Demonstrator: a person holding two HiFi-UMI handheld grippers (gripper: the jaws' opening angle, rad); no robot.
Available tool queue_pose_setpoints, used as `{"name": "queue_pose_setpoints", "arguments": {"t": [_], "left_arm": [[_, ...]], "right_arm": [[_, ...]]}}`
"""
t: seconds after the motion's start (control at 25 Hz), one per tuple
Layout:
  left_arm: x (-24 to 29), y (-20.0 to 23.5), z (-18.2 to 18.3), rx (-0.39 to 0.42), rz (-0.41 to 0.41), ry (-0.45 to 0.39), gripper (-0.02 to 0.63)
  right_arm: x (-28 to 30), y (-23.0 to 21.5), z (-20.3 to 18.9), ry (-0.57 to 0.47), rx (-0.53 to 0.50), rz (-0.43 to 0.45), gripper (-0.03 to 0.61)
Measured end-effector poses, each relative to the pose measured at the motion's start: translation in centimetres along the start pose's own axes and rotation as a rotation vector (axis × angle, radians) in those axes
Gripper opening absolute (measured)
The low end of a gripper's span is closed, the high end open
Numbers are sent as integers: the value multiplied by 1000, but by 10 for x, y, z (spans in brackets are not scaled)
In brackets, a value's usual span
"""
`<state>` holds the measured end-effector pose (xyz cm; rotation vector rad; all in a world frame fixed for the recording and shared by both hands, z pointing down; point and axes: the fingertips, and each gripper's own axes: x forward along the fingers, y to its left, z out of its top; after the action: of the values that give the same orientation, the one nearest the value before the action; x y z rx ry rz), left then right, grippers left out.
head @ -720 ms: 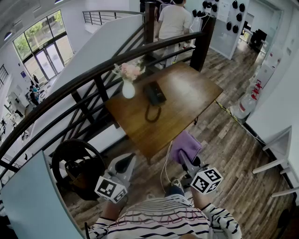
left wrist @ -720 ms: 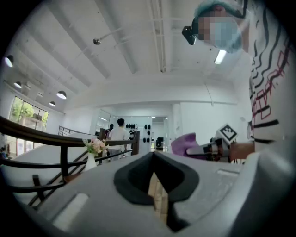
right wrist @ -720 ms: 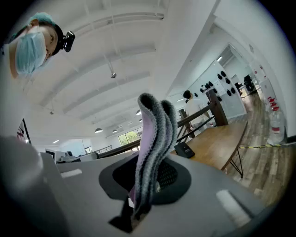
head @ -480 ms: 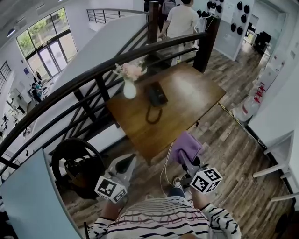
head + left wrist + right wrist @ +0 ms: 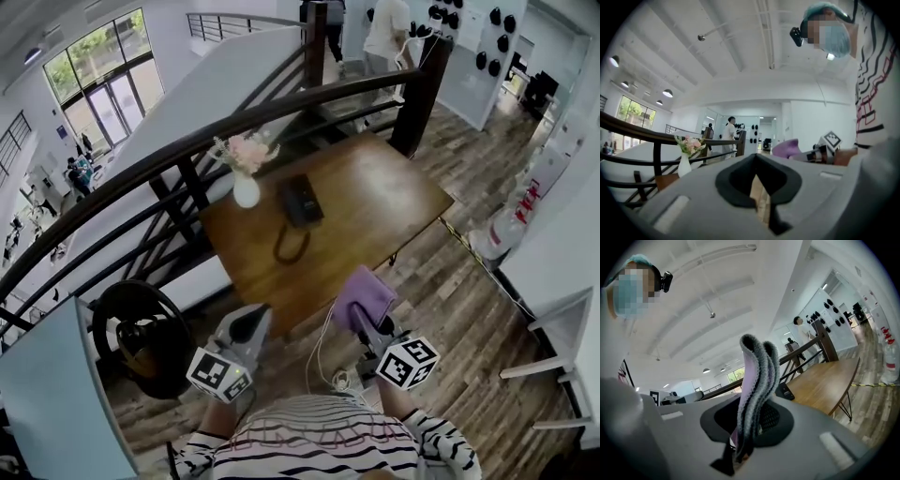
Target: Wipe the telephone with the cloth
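Note:
A black telephone [image 5: 302,200] lies on the wooden table [image 5: 375,206], its cord looped toward the near edge; the right gripper view catches it small [image 5: 784,391]. Both grippers hover over the floor in front of the table, apart from it. My right gripper [image 5: 362,315] is shut on a folded purple cloth [image 5: 364,295], which stands up between the jaws [image 5: 757,380]. My left gripper [image 5: 249,322] is shut with nothing held [image 5: 761,197]. The cloth [image 5: 785,147] also shows from the left gripper view.
A white vase of pink flowers [image 5: 246,186] stands beside the telephone. A dark curved railing [image 5: 187,141] runs behind the table. A round black seat [image 5: 141,333] sits at left, a white cable [image 5: 323,347] lies on the floor, and a person [image 5: 389,28] stands far back.
The view has shifted, so the table and telephone now sit a little lower and to the left. The person at the back has moved farther away. Both grippers kept their hold and place.

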<state>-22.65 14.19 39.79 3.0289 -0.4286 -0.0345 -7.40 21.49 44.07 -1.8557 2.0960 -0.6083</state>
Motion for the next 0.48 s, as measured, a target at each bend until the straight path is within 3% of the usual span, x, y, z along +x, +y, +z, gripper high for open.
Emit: {"name": "queue_pose_setpoints", "arguments": {"t": [0.48], "left_arm": [[147, -31, -9, -9, 102, 13, 2]], "right_arm": [[-5, -137, 66, 69, 7, 94, 48]]}}
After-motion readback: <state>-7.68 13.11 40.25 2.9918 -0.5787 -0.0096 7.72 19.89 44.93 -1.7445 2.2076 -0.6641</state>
